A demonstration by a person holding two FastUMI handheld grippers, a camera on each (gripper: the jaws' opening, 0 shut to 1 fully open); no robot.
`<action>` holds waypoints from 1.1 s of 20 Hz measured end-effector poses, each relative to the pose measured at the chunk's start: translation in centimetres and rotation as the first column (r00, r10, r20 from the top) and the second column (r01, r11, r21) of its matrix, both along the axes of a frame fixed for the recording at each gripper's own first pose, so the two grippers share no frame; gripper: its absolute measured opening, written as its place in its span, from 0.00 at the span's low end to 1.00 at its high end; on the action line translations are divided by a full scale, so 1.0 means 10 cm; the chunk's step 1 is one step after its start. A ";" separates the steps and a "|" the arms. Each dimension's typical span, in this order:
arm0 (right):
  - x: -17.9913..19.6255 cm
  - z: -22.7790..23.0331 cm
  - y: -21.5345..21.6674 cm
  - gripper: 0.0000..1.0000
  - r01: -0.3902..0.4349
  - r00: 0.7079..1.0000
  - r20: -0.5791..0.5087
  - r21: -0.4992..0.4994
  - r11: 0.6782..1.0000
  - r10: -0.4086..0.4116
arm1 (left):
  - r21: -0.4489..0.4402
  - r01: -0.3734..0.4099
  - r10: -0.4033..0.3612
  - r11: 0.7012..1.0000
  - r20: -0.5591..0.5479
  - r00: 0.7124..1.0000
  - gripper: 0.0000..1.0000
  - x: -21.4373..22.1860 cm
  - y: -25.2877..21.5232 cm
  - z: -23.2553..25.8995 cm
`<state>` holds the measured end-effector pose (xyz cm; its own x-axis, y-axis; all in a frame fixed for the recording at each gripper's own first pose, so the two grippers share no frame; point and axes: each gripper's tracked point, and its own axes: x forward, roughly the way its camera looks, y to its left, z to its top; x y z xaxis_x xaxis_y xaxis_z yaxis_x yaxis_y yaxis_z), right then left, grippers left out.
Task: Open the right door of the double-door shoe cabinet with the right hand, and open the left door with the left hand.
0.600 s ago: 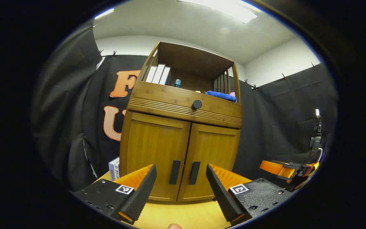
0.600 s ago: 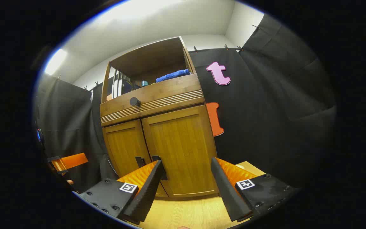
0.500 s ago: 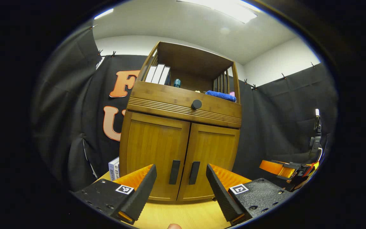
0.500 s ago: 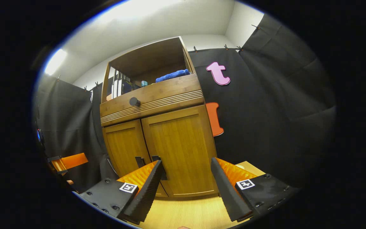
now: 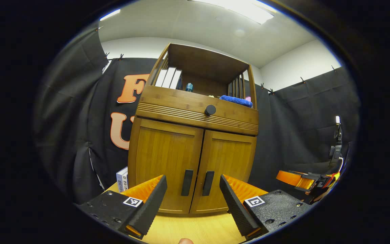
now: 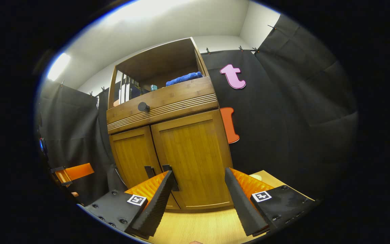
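Observation:
A wooden shoe cabinet (image 5: 195,135) stands on the table with both doors closed. In the left gripper view the left door (image 5: 163,159) and right door (image 5: 227,162) meet at two dark vertical handles (image 5: 187,182) (image 5: 208,183). My left gripper (image 5: 192,200) is open, a short way in front of those handles. In the right gripper view the right door (image 6: 195,162) faces me, its handle (image 6: 169,171) just behind my left finger. My right gripper (image 6: 198,198) is open and holds nothing. The other gripper (image 5: 300,179) shows at the far right of the left gripper view.
A drawer with a round knob (image 5: 210,109) sits above the doors. The open shelf on top holds books (image 5: 168,78) and a blue cloth (image 5: 236,100). Books (image 5: 122,179) stand beside the cabinet's left foot. The light wooden tabletop (image 6: 198,230) lies in front.
Both views have shifted very slightly; the cabinet looks a touch closer in the right gripper view. Doors stay closed and both grippers stay open.

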<state>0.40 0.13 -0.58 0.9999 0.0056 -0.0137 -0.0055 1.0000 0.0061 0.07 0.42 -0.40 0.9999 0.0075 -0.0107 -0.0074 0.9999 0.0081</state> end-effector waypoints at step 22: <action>0.77 -0.54 0.32 0.98 -0.001 0.997 -0.077 -0.039 0.999 -0.002 | 0.018 -0.027 0.028 0.999 -0.031 0.999 0.94 0.11 0.38 -0.14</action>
